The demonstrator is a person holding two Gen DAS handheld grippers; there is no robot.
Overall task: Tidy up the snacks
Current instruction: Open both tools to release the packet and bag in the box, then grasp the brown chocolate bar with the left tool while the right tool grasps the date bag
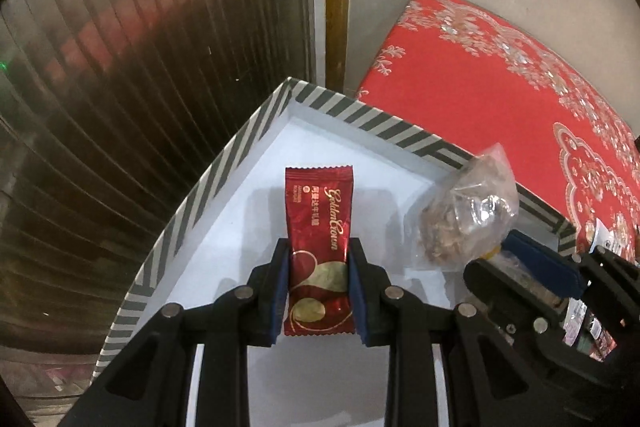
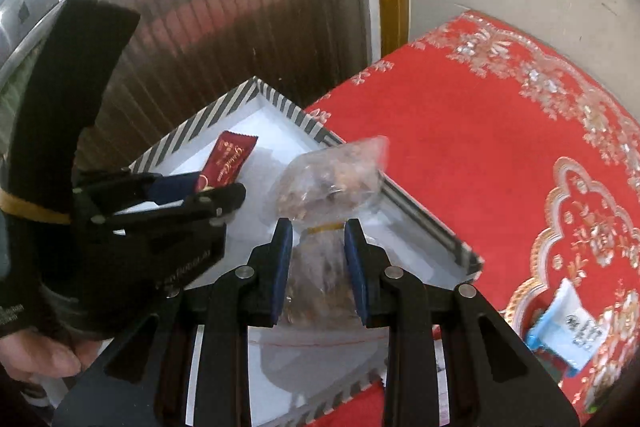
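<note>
Left tool [image 1: 319,247]: closed on the red candy wrapper [image 1: 318,227], pads pressing its two long edges near the lower half.
Right tool [image 2: 318,227]: closed on the clear nut bag [image 2: 332,179], gripping just below its yellow tie.
Candy position: held over the white floor of the striped box [image 1: 208,183], its free end pointing ahead of the left tool.
Bag position: ahead of the right tool, over the box's right-hand wall.
Candy handling: probably light, thin and slick; foil likely to crumple, so side edges suited it.
Bag handling: soft, saggy, loose contents; the tied neck looked the firmest hold.
Surroundings: red patterned worktop [image 2: 460,131] beyond the box; a blue-white packet [image 2: 560,331] lay to the right.
</note>
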